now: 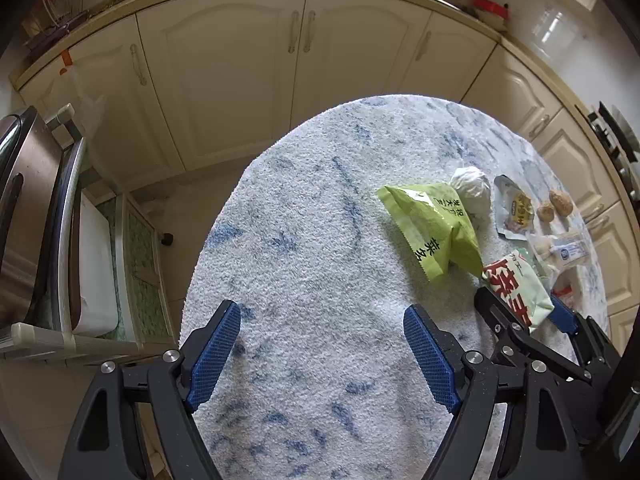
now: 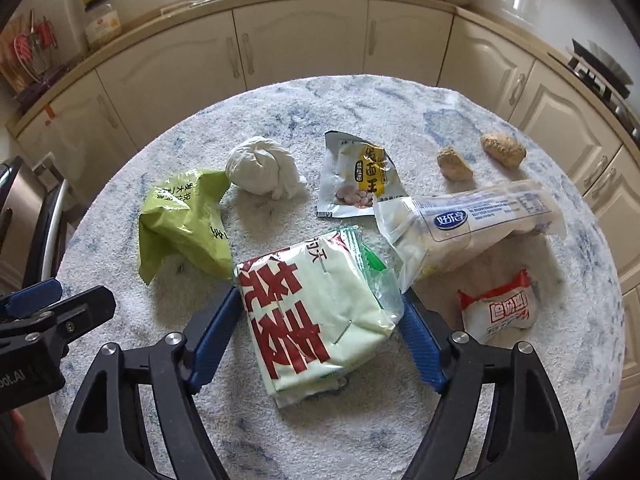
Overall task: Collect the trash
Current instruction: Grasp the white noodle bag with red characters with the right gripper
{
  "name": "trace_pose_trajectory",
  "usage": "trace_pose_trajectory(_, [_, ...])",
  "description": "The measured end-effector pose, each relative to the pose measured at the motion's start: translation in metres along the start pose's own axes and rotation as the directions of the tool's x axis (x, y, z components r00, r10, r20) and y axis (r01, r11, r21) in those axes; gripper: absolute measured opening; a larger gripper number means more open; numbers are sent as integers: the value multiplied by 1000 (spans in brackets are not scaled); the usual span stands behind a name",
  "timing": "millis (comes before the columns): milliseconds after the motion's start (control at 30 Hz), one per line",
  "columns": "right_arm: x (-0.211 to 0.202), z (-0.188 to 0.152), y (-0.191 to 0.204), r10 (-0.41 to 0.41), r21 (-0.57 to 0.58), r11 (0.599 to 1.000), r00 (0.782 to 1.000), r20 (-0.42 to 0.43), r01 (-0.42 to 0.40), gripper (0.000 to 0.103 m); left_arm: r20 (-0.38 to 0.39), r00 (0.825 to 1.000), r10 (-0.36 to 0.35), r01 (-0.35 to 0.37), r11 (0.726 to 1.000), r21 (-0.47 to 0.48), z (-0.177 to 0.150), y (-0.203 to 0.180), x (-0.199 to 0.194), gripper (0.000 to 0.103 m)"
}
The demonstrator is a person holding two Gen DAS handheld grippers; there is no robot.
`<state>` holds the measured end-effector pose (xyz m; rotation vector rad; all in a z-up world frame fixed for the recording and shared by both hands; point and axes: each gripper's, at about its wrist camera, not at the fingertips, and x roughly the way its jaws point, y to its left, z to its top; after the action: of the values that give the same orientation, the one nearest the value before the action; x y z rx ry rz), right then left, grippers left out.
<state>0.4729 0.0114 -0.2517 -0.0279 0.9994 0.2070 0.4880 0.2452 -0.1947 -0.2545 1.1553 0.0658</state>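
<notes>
While flat on the table, the pale-green packet (image 2: 316, 316) sits between the right gripper (image 2: 320, 336) pads.

Left tool (image 1: 322, 356): matte black angular arms with triangular cut-outs, round silver screws at the joints, blue cross-hatched textured pads (image 1: 214, 354) on both fingers. Right tool (image 2: 320, 334) same build; left tool body shows partial white lettering in right wrist view.
</notes>
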Motion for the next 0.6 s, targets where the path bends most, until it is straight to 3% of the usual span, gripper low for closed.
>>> trace_pose_trajectory(67, [-6, -2, -3, 22, 21, 1000, 1000, 10, -22, 70, 3, 1000, -5, 5, 1000, -1, -4, -2, -5, 80])
trace_pose_trajectory(400, [-39, -18, -14, 57, 38, 998, 997, 51, -59, 65, 28, 1000, -11, 10, 1000, 25, -24, -24, -37, 80])
trace_pose_trajectory(433, [-45, -19, -17, 53, 41, 998, 996, 66, -56, 24, 29, 1000, -12, 11, 1000, 27, -24, -26, -39, 80])
trace_pose_trajectory(533, [-59, -17, -31, 115, 86, 989, 991, 72, -121, 21, 38, 999, -19, 18, 999, 30, -24, -33, -45, 80])
trace_pose_trajectory(600, [-58, -17, -36, 95, 70, 993, 993, 67, -99, 21, 44, 999, -27, 25, 999, 38, -24, -38, -48, 80])
